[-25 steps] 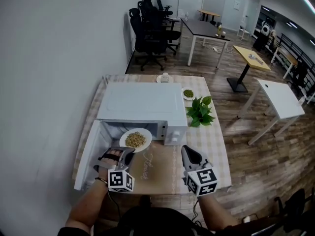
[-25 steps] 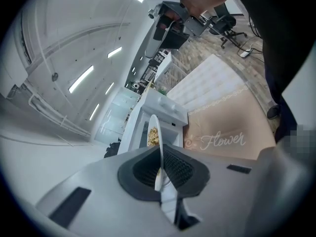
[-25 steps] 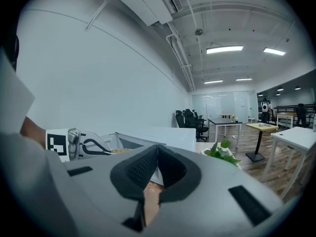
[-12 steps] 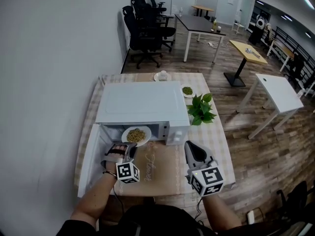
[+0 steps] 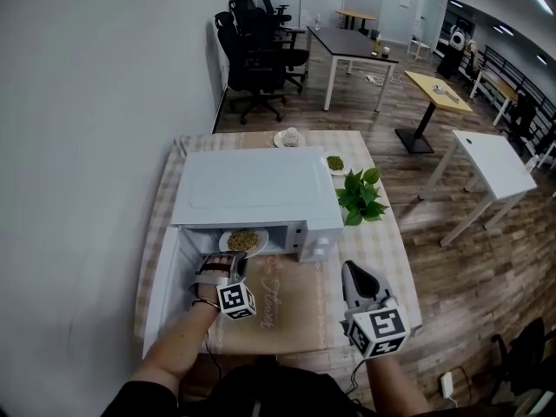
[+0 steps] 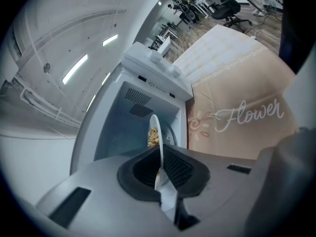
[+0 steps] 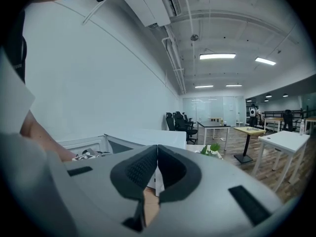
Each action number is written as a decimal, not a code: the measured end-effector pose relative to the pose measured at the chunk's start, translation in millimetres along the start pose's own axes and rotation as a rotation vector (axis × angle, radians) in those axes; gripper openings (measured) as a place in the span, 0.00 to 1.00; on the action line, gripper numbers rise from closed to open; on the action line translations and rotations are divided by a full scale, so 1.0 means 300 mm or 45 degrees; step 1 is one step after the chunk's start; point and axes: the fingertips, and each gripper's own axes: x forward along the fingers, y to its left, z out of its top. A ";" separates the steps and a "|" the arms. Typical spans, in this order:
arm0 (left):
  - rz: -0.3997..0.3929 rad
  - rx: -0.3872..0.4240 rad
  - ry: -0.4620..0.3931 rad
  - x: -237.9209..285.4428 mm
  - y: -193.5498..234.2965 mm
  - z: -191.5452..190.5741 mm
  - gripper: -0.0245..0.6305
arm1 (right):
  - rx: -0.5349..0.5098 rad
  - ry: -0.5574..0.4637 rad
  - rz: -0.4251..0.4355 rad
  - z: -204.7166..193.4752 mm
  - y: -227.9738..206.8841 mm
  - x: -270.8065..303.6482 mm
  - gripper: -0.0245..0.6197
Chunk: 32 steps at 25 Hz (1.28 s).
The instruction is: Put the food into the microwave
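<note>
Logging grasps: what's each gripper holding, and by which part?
The left gripper clamps the plate by its near rim; the right gripper holds nothing, jaws together.

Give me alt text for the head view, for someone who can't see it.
The left claw holds a white plate of food by its rim in the mouth of an open white microwave on a table. The right claw, shut and empty, hangs over the table's right side.
</note>
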 end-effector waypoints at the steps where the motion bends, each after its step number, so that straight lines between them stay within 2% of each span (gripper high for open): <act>1: -0.008 0.011 0.011 0.012 -0.006 -0.011 0.07 | 0.009 0.003 -0.010 -0.003 -0.002 -0.002 0.05; 7: -0.053 0.044 0.041 0.095 -0.045 -0.039 0.07 | 0.029 0.041 -0.056 -0.042 -0.014 -0.006 0.05; 12: -0.039 0.070 0.046 0.144 -0.056 -0.058 0.07 | 0.037 0.067 -0.094 -0.081 -0.032 -0.009 0.05; 18: -0.075 0.078 0.002 0.191 -0.051 -0.053 0.07 | 0.038 0.088 -0.105 -0.111 -0.021 -0.001 0.05; 32: -0.239 0.072 0.017 0.243 -0.121 -0.079 0.13 | 0.039 0.140 -0.135 -0.143 -0.019 0.002 0.05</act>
